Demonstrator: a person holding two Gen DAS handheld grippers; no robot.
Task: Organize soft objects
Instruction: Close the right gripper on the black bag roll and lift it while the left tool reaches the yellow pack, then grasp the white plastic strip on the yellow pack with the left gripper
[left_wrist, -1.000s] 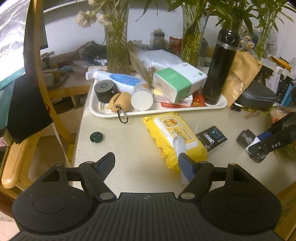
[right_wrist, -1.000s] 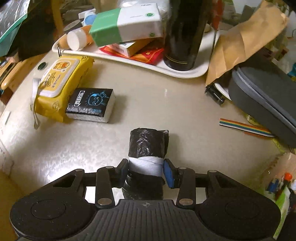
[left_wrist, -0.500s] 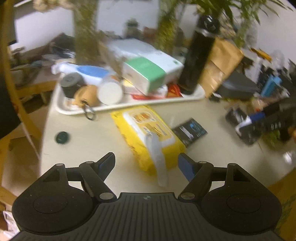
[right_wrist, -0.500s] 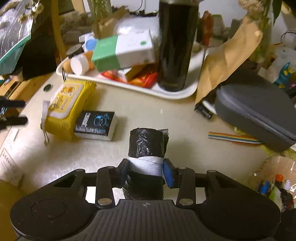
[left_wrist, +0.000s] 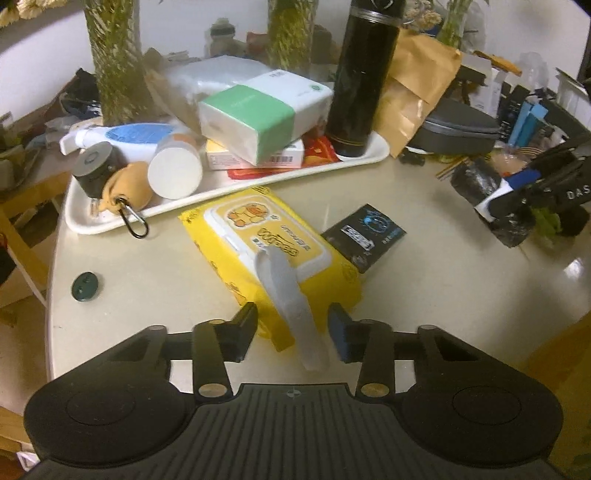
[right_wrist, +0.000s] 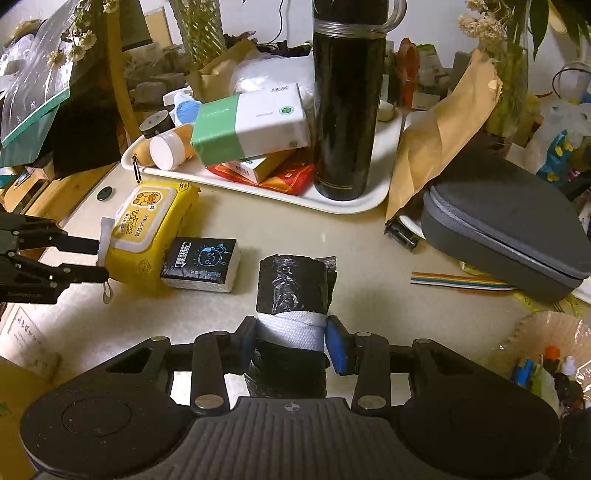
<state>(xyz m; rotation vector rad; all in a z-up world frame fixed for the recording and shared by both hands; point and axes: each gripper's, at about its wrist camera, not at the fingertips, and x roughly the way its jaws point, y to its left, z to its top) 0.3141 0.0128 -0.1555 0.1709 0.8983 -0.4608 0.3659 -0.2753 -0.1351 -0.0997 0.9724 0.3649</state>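
Note:
A yellow wet-wipes pack (left_wrist: 266, 251) lies on the beige table, with its grey-white strap (left_wrist: 291, 306) hanging toward me. My left gripper (left_wrist: 291, 328) is open, its fingers on either side of the pack's near end and strap. It also shows in the right wrist view (right_wrist: 99, 258) at the pack (right_wrist: 147, 229). My right gripper (right_wrist: 291, 343) is shut on a black bag roll (right_wrist: 295, 288) with a white band, held above the table. A small black tissue pack (right_wrist: 201, 264) lies beside the wipes.
A white tray (left_wrist: 110, 218) at the back holds a green-white tissue pack (left_wrist: 258, 110), a black flask (left_wrist: 364, 77), bottles and boxes. A grey zip case (right_wrist: 509, 229) and a brown paper bag (right_wrist: 439, 129) stand right. A dark button (left_wrist: 85, 286) lies left.
My left gripper has moved forward to the wipes pack, and its jaws have narrowed around the strap end. My right gripper has lifted and drawn back with the black roll.

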